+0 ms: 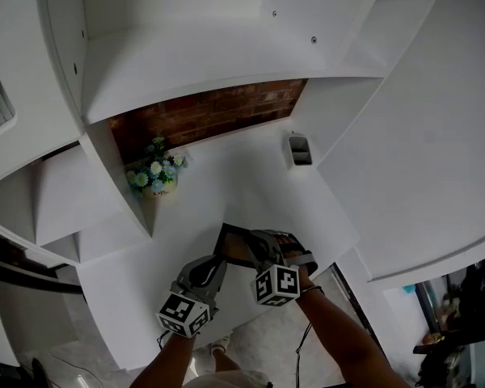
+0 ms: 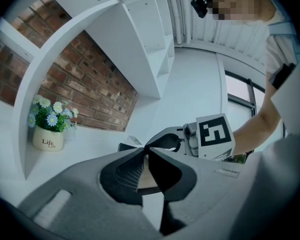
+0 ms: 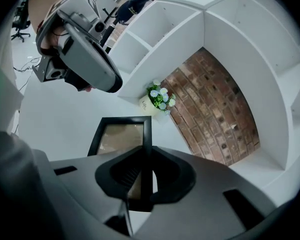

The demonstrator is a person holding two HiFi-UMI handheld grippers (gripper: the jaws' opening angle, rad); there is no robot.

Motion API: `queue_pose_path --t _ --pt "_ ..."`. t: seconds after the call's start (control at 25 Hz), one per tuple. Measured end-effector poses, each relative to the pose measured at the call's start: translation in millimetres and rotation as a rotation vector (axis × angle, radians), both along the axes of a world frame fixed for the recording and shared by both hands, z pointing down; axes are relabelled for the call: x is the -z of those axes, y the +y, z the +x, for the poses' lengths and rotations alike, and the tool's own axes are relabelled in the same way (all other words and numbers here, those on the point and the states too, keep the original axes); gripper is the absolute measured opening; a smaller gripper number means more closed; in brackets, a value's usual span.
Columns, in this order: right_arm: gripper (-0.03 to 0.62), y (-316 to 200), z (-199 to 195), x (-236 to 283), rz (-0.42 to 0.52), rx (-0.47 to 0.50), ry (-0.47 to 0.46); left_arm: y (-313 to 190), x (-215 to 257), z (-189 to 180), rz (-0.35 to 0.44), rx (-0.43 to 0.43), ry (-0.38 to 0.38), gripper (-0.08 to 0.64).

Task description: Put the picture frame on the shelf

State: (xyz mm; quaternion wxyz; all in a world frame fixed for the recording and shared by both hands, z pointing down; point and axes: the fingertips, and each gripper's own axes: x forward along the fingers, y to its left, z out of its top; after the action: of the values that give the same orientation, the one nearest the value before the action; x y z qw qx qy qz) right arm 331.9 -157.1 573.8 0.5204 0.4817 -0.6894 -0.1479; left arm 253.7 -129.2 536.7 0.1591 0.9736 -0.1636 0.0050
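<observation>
Over the front part of the white shelf board (image 1: 250,176), well short of the brick back wall (image 1: 214,111), the picture frame (image 1: 236,241) is carried between the two tongs and appears to be clear of the board; it is not yet set down; it is taken from two sides, most likely so that it cannot swing or tip on the way and can be stood up squarely; the free stretch of board ahead of it, with the flower pot (image 1: 156,178) off to the left beside an upright divider and a small grey thing (image 1: 299,149) that I cannot name further back to the right, looks like the reason for bringing it in at the middle

Left tongs (image 2: 146,151): clenched, the jaws drawn almost together on a thin edge of the frame near a corner, with a tan surface showing between them lower down; the right tongs show just beyond, close by

Right tongs (image 3: 146,156): clenched on the black side bar of the frame, which runs straight out between the jaws; the jaws stand only as far apart as that bar is thick, and the tan face of the frame lies to the left of the grip, turned toward the camera
</observation>
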Motion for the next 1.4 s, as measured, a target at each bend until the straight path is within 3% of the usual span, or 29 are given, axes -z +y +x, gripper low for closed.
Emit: queue_pose_path --t 0.52,1.4 --pt "0.069 -3.2 -46.8 63.3 0.102 0.114 0.048 6.5 30.9 -42.4 0.016 0.071 0.032 0.018" --pt "0.069 -32.5 -179.9 161.1 0.263 0.325 0.100 4.9 84.4 -149.1 0.052 0.187 0.110 0.018"
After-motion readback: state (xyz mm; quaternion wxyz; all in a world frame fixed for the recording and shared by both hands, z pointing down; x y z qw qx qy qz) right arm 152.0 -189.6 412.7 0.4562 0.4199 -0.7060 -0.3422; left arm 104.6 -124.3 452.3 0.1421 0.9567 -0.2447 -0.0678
